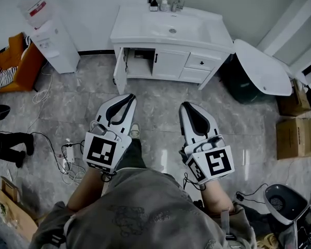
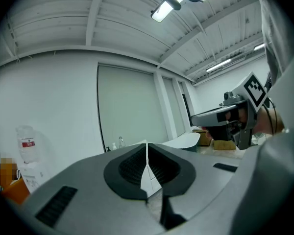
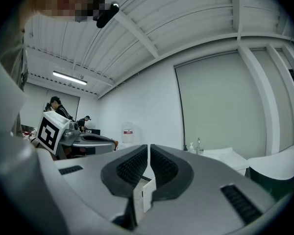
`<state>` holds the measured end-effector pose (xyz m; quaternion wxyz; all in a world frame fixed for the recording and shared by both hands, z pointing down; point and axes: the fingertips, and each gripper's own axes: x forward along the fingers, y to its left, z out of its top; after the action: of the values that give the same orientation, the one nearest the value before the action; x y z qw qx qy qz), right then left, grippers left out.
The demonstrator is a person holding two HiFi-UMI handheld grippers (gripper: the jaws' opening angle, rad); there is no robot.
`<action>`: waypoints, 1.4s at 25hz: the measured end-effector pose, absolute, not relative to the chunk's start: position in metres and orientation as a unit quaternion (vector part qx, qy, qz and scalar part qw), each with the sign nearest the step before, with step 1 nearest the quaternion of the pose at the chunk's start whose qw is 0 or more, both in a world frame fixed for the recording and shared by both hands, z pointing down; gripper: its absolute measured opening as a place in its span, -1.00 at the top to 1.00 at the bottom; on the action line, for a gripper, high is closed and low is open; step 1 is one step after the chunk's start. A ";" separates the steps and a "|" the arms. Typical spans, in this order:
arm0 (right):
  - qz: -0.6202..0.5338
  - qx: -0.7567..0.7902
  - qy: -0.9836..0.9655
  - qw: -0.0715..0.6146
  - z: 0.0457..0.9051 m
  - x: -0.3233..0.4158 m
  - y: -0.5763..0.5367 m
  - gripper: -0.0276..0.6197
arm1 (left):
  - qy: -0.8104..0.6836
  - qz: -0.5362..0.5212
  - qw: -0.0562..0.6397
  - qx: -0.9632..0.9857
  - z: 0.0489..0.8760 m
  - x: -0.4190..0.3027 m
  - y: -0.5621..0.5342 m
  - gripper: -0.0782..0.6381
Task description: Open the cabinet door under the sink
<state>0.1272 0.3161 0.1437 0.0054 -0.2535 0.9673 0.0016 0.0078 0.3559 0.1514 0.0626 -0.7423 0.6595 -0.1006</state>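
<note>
The white vanity with its sink (image 1: pixel 171 27) stands against the far wall in the head view. Its left cabinet door (image 1: pixel 120 70) is swung open, and the inside (image 1: pixel 140 64) shows. The door beside it (image 1: pixel 170 65) is closed and has a dark handle. My left gripper (image 1: pixel 130 96) and right gripper (image 1: pixel 185 106) hover side by side over the floor, well short of the vanity. Both are shut with nothing between the jaws. The left gripper (image 2: pixel 147 147) and the right gripper (image 3: pixel 149 148) show closed pads in their own views, aimed towards the vanity.
A water dispenser (image 1: pixel 49 32) stands left of the vanity, beside an orange chair (image 1: pixel 20 61). To the right are a white oval panel (image 1: pixel 262 66), a dark bin (image 1: pixel 241 82) and cardboard boxes (image 1: pixel 295 136). Cables and a power strip (image 1: pixel 67 157) lie on the floor at left.
</note>
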 end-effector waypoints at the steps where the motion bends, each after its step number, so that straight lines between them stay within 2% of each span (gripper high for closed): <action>1: -0.001 -0.255 0.967 0.004 0.145 0.122 0.309 0.81 | 0.659 -0.102 0.061 -0.743 0.152 0.003 0.349 0.71; 18: -0.042 -0.288 0.955 -0.057 0.167 0.001 0.152 0.81 | 0.616 -0.110 0.004 -0.780 0.165 -0.110 0.177 0.71; 28: -0.056 -0.291 0.950 -0.095 0.192 -0.091 0.044 0.81 | 0.601 -0.127 -0.018 -0.789 0.190 -0.204 0.067 0.71; 35: -0.062 -0.284 0.949 -0.120 0.218 -0.130 -0.005 0.81 | 0.599 -0.117 -0.038 -0.791 0.214 -0.240 0.015 0.71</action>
<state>-0.1298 -0.0047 0.2184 -0.1201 -0.2842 0.9492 -0.0622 -0.2395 0.0153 0.2138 -0.0382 -0.7912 0.5992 -0.1168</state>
